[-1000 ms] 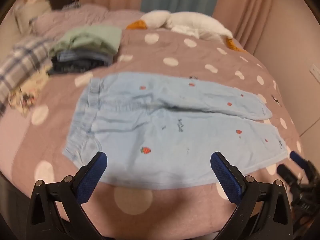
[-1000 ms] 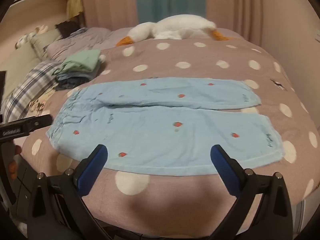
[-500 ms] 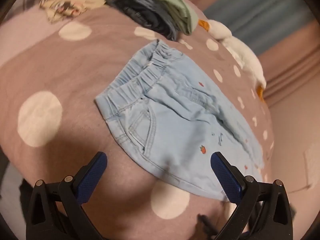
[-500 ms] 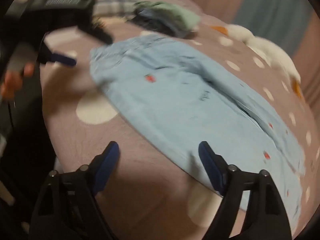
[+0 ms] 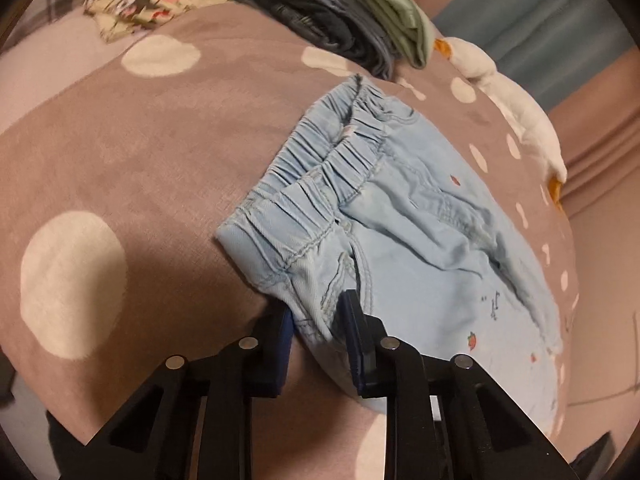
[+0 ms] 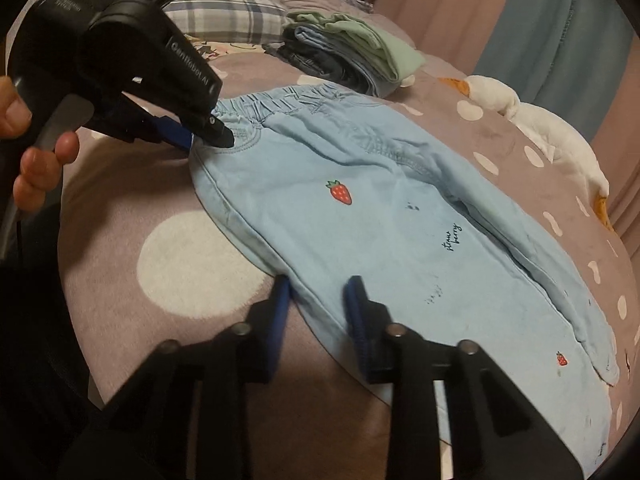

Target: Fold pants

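Note:
Light blue pants (image 6: pixel 380 208) with strawberry prints lie flat on the pink polka-dot bedspread (image 6: pixel 192 256), waistband at the left. My left gripper (image 5: pixel 316 320) is shut on the near corner of the waistband (image 5: pixel 312 216); it also shows in the right wrist view (image 6: pixel 200 136). My right gripper (image 6: pixel 316 296) is shut on the near side seam of the pants, a short way toward the legs. The pants also show in the left wrist view (image 5: pixel 420 248).
A stack of folded clothes (image 6: pixel 344 48) sits beyond the waistband. A white plush goose (image 6: pixel 532 120) lies at the far side of the bed. A plaid pillow (image 6: pixel 228 16) is at the head. Curtains (image 6: pixel 552 20) hang behind.
Both grippers moved down to the near edge of the pants and closed on the fabric, the left at the waistband corner, the right on the side seam.

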Tool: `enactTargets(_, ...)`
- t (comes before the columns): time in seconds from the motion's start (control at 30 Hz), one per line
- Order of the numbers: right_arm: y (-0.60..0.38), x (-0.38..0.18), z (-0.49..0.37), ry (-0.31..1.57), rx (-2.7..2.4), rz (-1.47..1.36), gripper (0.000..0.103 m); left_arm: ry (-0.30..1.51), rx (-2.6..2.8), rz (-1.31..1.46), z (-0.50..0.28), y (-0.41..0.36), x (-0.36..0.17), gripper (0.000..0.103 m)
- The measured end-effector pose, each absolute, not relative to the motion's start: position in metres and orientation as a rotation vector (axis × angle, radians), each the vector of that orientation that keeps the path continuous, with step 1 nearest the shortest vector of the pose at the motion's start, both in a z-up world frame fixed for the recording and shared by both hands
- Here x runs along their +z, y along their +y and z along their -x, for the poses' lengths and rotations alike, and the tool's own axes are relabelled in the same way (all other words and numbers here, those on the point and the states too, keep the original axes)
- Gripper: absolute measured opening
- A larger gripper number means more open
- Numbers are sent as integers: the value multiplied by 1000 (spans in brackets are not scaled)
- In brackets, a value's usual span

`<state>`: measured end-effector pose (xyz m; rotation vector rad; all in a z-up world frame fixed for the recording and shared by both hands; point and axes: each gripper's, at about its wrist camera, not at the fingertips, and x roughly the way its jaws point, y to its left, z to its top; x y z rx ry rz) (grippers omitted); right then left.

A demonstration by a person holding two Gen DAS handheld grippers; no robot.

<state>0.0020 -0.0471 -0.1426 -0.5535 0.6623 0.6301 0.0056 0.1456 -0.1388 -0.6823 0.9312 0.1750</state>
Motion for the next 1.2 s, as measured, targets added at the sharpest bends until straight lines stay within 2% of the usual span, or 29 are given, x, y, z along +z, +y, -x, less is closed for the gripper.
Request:
enactTargets(0.13, -45, -141, 3, 665, 643, 593, 10, 932, 171, 630, -1, 142, -133, 21)
enactTargets(0.33, -52, -139, 4, 690, 669, 586, 10, 938, 149, 578, 8, 141, -127, 21)
enactTargets(0.47, -57, -135, 3, 739, 706, 512, 19, 959, 141, 551, 17, 142, -122, 21)
enactTargets(0.53, -67, -123, 1, 771, 744, 432, 30, 952, 158, 491, 25, 141, -114, 21)
enactTargets(0.63, -84, -108, -7, 787, 736, 314, 32, 939, 186, 451, 31, 143, -108, 22)
enactTargets(0.8, -108, -103, -42, 836, 658, 88, 42, 890, 171, 397, 18, 129, -95, 31)
enactTargets(0.93, -114, -127, -66, 915, 512, 58, 43, 886, 118, 296, -5, 97, -96, 41)
enactTargets(1.0, -118, -141, -72, 969, 481, 53, 42, 913, 94, 233, -14, 83, -104, 41)
enactTargets(1.1, -117, -142, -62, 927, 492, 144, 42, 981, 98, 151, -25, 72, -127, 42)
enactTargets(1.2, -127, -143, -57, 916, 479, 163, 42, 945, 83, 119, -21, 70, -137, 44)
